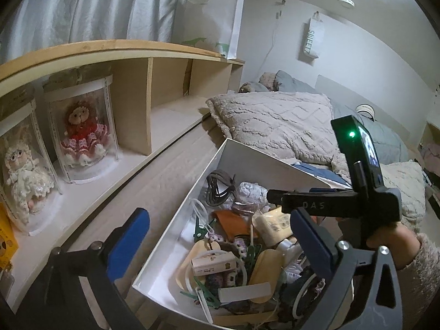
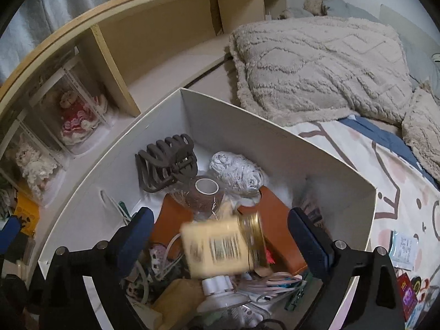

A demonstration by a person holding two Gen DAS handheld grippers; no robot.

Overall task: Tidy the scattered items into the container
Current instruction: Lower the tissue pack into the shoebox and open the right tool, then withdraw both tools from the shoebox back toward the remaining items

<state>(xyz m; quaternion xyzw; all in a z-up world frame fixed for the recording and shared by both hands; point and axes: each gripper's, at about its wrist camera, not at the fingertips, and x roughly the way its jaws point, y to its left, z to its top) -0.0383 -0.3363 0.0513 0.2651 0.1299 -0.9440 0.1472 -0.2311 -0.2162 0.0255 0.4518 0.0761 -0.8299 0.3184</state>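
A white box point(image 2: 275, 148) lies on the bed, filled with small items: a brown hair claw point(image 2: 167, 165), a grey yarn ball point(image 2: 236, 173), a brown tape roll point(image 2: 205, 195) and an orange pouch point(image 2: 277, 220). My right gripper point(image 2: 221, 228) hangs open over the box. A cream jar with a gold lid point(image 2: 220, 247) shows blurred between its fingers, clear of both pads. My left gripper point(image 1: 220, 242) is open and holds nothing, straddling the box's left wall point(image 1: 176, 220). The jar point(image 1: 275, 225) also shows in the left wrist view.
A beige pillow point(image 2: 316, 68) lies behind the box. Dolls in clear cases point(image 1: 82, 134) stand on the wooden shelf at the left. A small packet point(image 2: 403, 250) and colourful bits lie on the sheet right of the box. A hand point(image 1: 390, 243) in a fuzzy sleeve holds the right tool.
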